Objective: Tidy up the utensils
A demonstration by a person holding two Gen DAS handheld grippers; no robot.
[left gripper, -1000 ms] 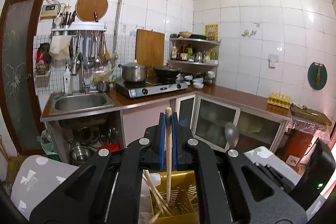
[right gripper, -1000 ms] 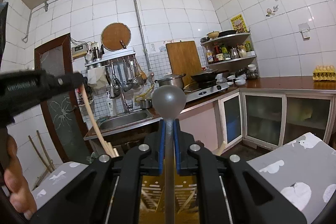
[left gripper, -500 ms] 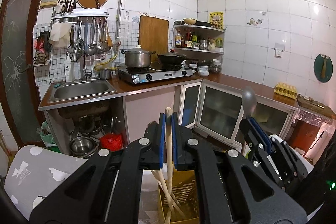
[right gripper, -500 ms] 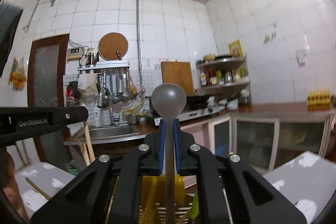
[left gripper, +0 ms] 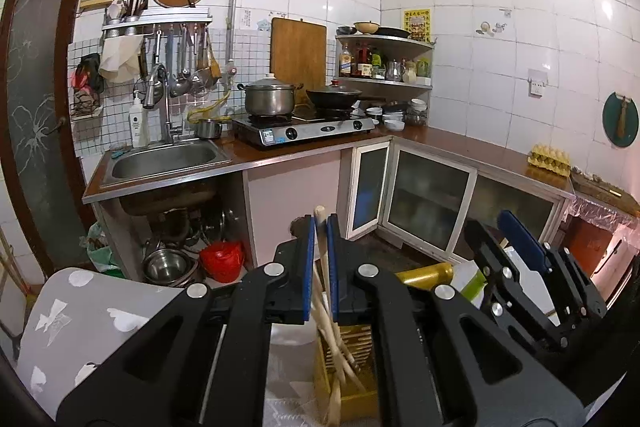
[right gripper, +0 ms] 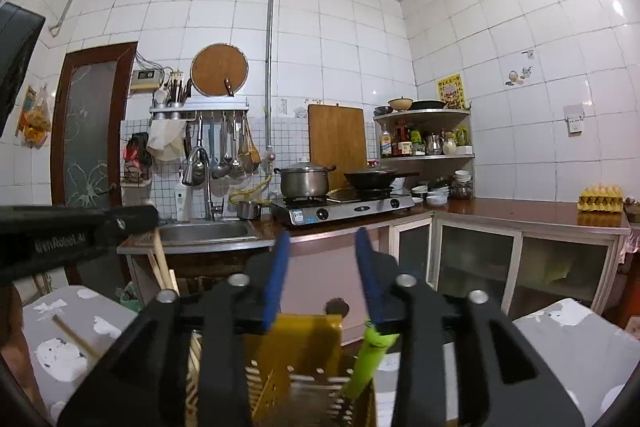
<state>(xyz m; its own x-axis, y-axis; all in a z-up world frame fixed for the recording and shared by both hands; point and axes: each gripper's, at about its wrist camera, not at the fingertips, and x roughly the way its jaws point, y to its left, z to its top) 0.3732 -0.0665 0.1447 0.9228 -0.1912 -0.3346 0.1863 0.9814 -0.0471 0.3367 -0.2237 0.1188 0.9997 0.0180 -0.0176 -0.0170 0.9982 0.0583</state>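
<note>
Since half a second ago the right gripper point(right gripper: 320, 275) has let go of the round-headed metal spoon it held upright; its blue pads now stand wide apart with nothing between them, and the spoon no longer shows above them. The left gripper point(left gripper: 320, 259) stays closed on a wooden chopstick point(left gripper: 322, 251), whose tip rises just past the pads while its shaft runs down into the yellow utensil basket point(left gripper: 360, 359) below.

From the right wrist view, the basket's slotted rim point(right gripper: 296, 331) sits directly under the open jaws, and a green-handled utensil point(right gripper: 370, 355) leans against the right pad, crowding that side. More chopsticks point(left gripper: 340, 347) cross inside the basket's left part, leaving little room beside the held one. A loose chopstick point(right gripper: 76, 337) lies on the grey patterned tablecloth point(right gripper: 60, 347) to the left, well apart from the basket. The left gripper's black body point(right gripper: 60, 235) reaches in from the left, near the basket's left edge. Far behind stand the sink point(left gripper: 164, 159), stove point(left gripper: 304, 131) and glass-fronted cabinets point(left gripper: 428, 203).
</note>
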